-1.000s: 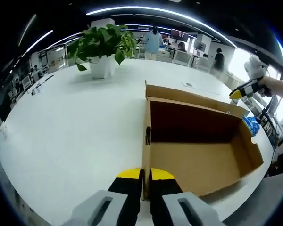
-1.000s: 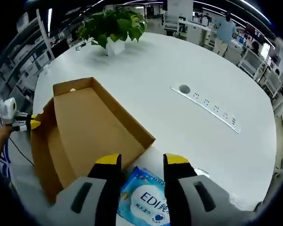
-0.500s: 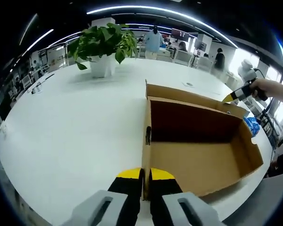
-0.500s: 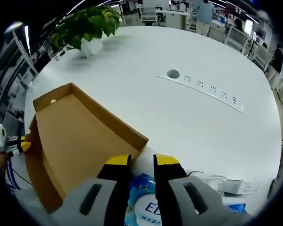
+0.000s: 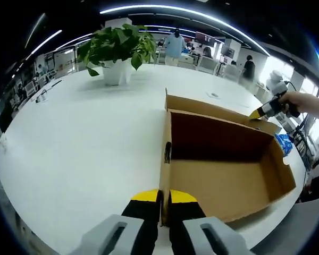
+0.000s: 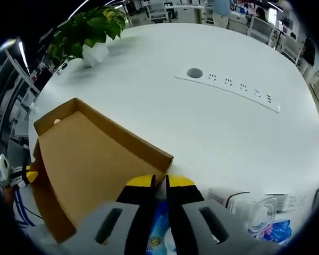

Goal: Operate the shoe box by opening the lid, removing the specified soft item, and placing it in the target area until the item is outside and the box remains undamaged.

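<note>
The brown cardboard shoe box (image 5: 218, 139) lies open on the white table (image 5: 85, 149), with nothing inside it. My left gripper (image 5: 160, 197) is shut on the box's near wall at its corner. At the far right corner a hand holds my right gripper (image 5: 257, 113) against the box's rim. In the right gripper view, the right gripper (image 6: 159, 185) has its jaws nearly together on the box (image 6: 85, 159) corner. A soft blue wipes packet (image 6: 158, 227) lies on the table outside the box, under the right gripper's body, and again beside the box (image 5: 283, 142). The left gripper (image 6: 22, 175) sits at the box's far end.
A potted plant (image 5: 117, 50) stands at the back of the table, also seen from the other side (image 6: 87, 32). A socket strip (image 6: 239, 90) is set in the tabletop. White cables and a blue bag (image 6: 266, 212) lie near the right gripper. People stand far behind.
The right gripper's jaws went from wide open to nearly together as it moved onto the box corner. The left gripper kept its hold and the box stayed put.
</note>
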